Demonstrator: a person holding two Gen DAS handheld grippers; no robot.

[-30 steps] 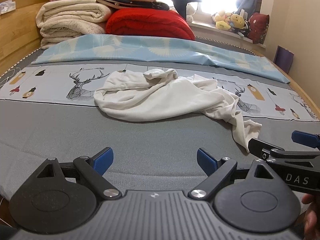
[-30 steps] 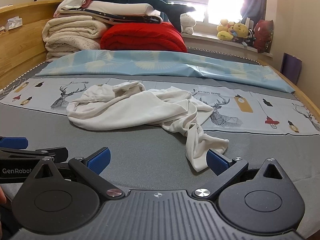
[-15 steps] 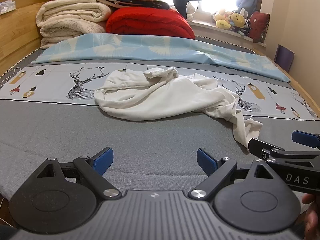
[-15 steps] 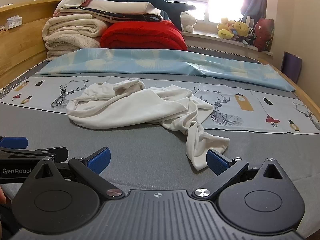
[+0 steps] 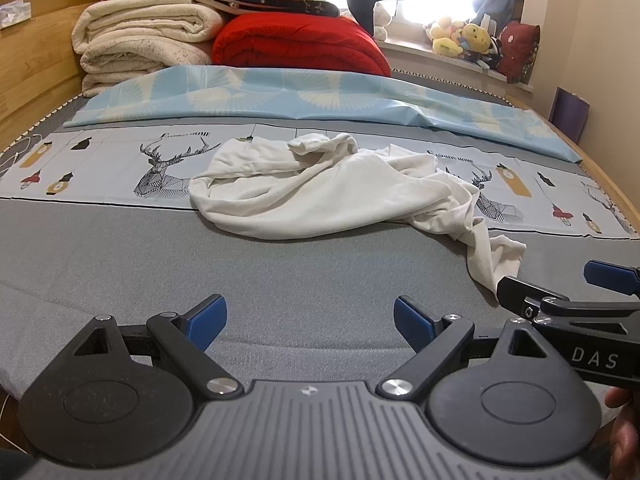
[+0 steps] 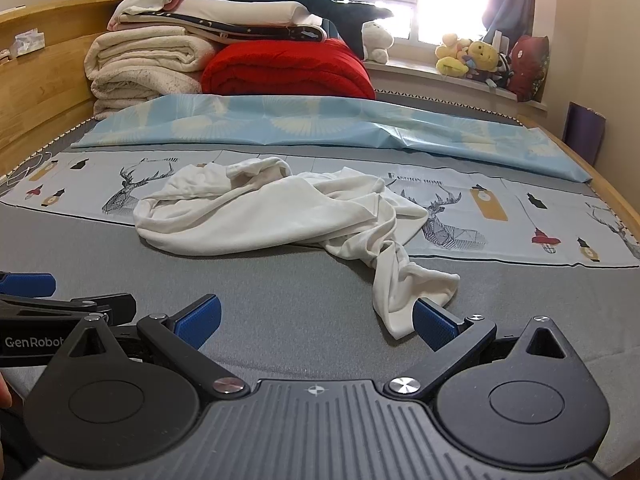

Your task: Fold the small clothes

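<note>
Bedroom, bright window at upper right of both views; the grey mattress (image 5: 120, 248) fills the lower half of each frame, bare grey cloth running from the grippers up to the printed deer sheet (image 5: 100, 160). Wooden bed rail (image 6: 36, 92) along the left edge; stacked blankets (image 6: 140, 64) and a red quilt (image 6: 288, 68) at upper centre, plush toys (image 6: 472, 58) on the sill. Crumpled white garment (image 5: 320, 192) lies mid-frame, half on the deer sheet, half on the grey, one twisted end trailing toward lower right. Left gripper (image 5: 306, 316) low over the bare grey, fingers spread wide, nothing between them, garment well ahead. Right gripper (image 6: 316, 320) likewise spread wide; the garment's trailing end (image 6: 400, 300) lies just beside its right-hand blue pad (image 6: 434, 324), contact not clear. Open grey room left of the garment.
</note>
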